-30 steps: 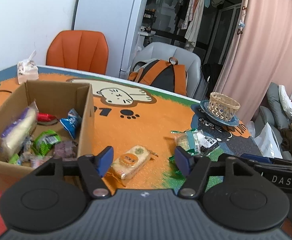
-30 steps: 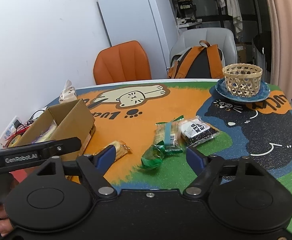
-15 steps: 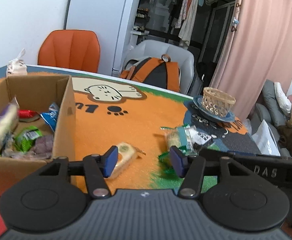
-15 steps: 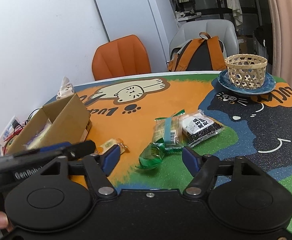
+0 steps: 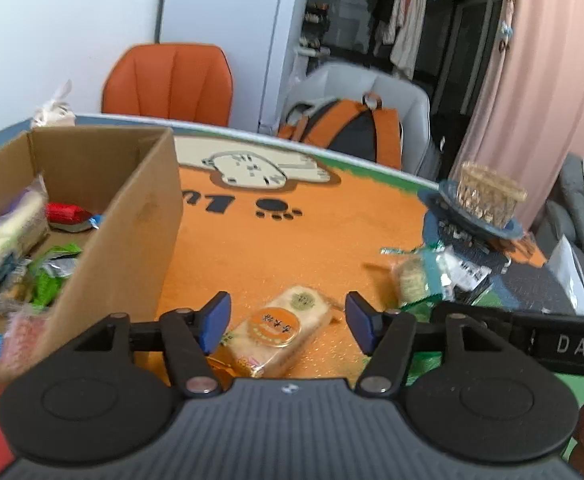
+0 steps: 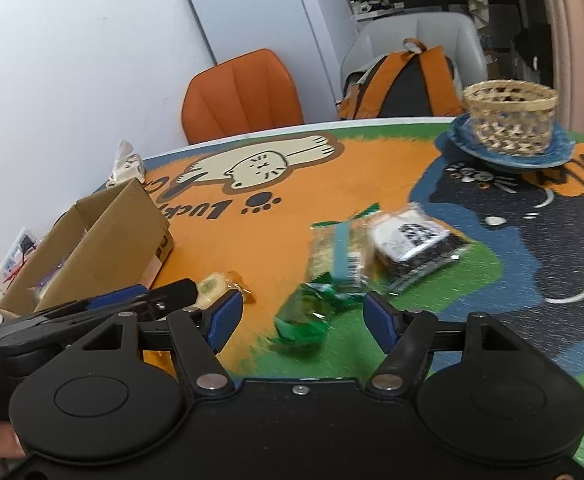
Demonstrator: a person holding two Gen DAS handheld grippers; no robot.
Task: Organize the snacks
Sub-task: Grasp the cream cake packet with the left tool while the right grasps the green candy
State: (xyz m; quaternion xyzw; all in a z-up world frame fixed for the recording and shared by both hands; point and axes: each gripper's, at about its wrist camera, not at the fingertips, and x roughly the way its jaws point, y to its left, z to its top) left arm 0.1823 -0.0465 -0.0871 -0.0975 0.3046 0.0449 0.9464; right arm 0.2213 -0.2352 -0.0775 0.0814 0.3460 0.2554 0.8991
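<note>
A cardboard box (image 5: 140, 216) on the left holds several wrapped snacks; it also shows in the right wrist view (image 6: 108, 236). A yellow cracker pack with an orange label (image 5: 280, 328) lies on the orange mat between the fingers of my open left gripper (image 5: 288, 318), whose blue pads stand either side of it without touching. My right gripper (image 6: 303, 320) is open and empty just above a green wrapped snack (image 6: 303, 316). Behind it lie a green-banded cracker pack (image 6: 339, 252) and a black-and-white pack (image 6: 411, 240). The cracker pack also shows in the right wrist view (image 6: 212, 288).
A wicker basket (image 6: 509, 116) stands on a blue plate at the back right. An orange chair (image 5: 168, 80) and a grey chair with an orange backpack (image 5: 355, 128) stand behind the table. A tissue pack (image 6: 126, 164) lies at the far left edge.
My left gripper has moved forward and down around the yellow cracker pack. My right gripper has moved closer to the green wrapped snack. Both stay open.
</note>
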